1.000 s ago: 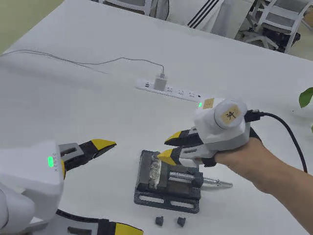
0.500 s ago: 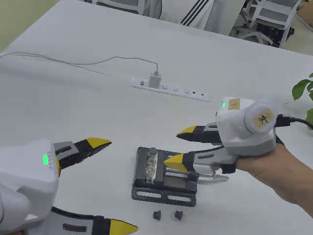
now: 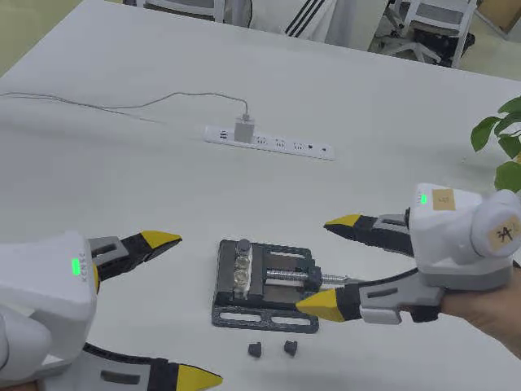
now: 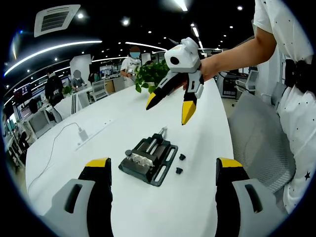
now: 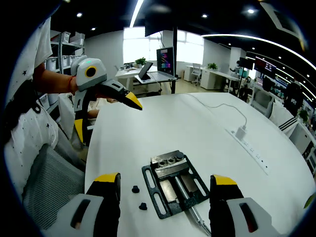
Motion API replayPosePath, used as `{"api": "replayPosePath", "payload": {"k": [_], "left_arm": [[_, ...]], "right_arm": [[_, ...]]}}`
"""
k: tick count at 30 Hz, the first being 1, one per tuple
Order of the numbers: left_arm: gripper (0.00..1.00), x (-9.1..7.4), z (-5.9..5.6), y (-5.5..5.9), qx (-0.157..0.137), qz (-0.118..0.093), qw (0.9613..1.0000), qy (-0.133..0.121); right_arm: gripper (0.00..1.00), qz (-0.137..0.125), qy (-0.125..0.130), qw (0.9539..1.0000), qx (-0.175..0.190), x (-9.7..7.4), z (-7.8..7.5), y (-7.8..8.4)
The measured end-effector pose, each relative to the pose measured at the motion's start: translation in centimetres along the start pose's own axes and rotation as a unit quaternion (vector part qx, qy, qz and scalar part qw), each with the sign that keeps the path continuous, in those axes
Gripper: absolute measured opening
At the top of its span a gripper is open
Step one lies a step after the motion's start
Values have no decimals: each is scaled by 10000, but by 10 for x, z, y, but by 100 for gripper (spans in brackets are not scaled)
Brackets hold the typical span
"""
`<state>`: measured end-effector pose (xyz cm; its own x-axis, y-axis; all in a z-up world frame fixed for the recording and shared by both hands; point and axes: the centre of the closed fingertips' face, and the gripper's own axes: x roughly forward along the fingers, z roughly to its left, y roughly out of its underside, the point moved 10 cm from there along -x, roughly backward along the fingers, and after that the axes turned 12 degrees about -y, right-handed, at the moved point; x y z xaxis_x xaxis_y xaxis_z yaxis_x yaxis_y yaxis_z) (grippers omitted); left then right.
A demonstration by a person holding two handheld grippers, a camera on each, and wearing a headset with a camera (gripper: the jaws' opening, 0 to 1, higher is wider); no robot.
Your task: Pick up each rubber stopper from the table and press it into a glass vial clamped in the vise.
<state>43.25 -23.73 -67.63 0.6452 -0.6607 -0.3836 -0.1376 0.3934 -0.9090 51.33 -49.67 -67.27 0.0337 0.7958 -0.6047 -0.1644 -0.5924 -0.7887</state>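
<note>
A small black vise (image 3: pixel 264 308) sits on the white table and clamps clear glass vials (image 3: pixel 241 270) in a row. The far vial carries a dark rubber stopper (image 3: pixel 243 245). Two loose stoppers (image 3: pixel 255 349) (image 3: pixel 290 348) lie just in front of the vise. My right gripper (image 3: pixel 326 262) hovers to the right of the vise, open and holding nothing. My left gripper (image 3: pixel 181 308) is at the lower left, open wide and holding nothing. The vise (image 5: pixel 175 185) lies between the right jaws, with both stoppers (image 5: pixel 135 188) to its left. The vise (image 4: pixel 148 159) and stoppers (image 4: pixel 182 157) appear ahead of the left jaws.
A white power strip (image 3: pixel 269 142) with a charger and cable lies farther back on the table (image 3: pixel 122 163). Plant leaves (image 3: pixel 498 138) reach in at the right edge. Office chairs (image 3: pixel 427 20) stand beyond the far edge.
My right gripper has drawn back to the right from above the vise and spread its jaws wider, leaving a stopper on the far vial. The left gripper has barely moved.
</note>
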Motion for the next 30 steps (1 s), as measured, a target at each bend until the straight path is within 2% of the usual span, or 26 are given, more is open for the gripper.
{"api": "replayPosePath", "payload": {"k": [10, 18, 22, 30], "left_arm": [[84, 7, -1, 5, 152, 178, 9996, 171], [82, 16, -3, 11, 355, 377, 9980, 375], [79, 23, -4, 13, 471, 487, 9964, 518], [68, 43, -7, 21, 667, 699, 9917, 848]], "right_arm": [[85, -55, -52, 9999, -106, -14, 12, 26], [92, -13, -100, 9998, -150, -17, 16, 44], [92, 62, -76, 9998, -151, -17, 16, 52], [91, -4, -46, 10000, -37, -19, 18, 62]]}}
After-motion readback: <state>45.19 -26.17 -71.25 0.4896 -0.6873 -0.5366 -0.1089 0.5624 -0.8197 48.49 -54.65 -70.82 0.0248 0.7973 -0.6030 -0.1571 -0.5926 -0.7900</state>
